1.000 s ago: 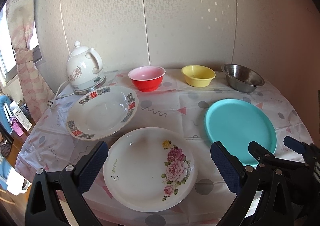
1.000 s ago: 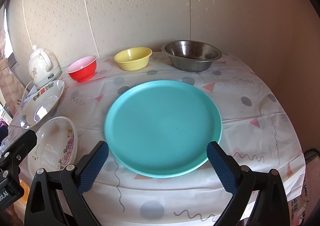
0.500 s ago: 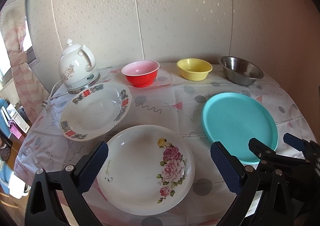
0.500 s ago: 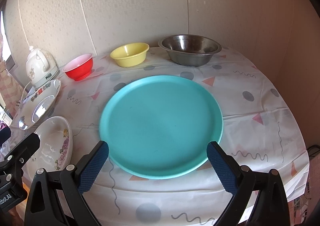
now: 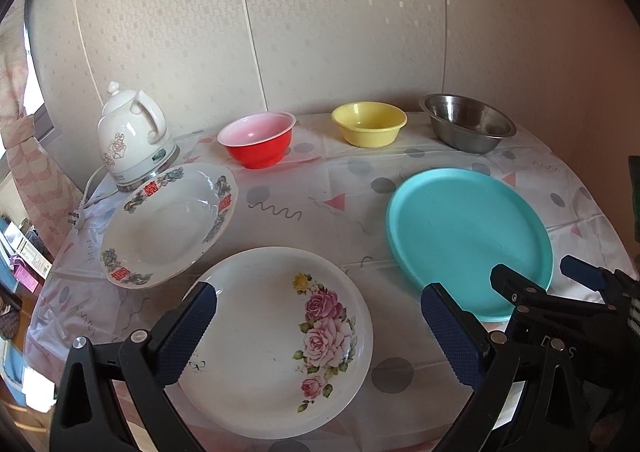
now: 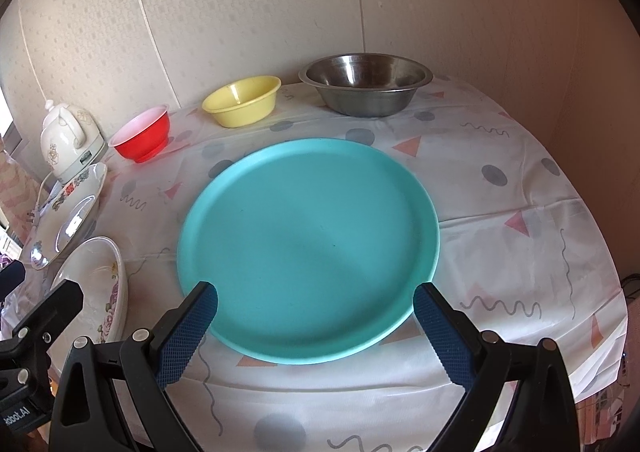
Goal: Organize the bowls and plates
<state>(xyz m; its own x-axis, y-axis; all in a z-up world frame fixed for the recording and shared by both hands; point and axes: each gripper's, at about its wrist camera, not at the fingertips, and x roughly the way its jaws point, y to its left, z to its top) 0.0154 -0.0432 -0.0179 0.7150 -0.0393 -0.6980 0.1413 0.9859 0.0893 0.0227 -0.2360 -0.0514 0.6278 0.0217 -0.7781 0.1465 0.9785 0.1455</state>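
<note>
As laid: three plates [image 5: 468,236], three bowls [image 5: 256,140].

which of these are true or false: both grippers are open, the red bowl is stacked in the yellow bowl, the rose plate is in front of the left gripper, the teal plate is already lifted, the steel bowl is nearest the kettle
1. Both grippers are open: true. The left gripper and right gripper hold nothing.
2. False. The red bowl stands apart from the yellow bowl.
3. True: the rose plate lies before the left gripper.
4. False. The teal plate lies flat on the tablecloth.
5. False. The steel bowl is farthest from the kettle; the red bowl is nearest.
</note>
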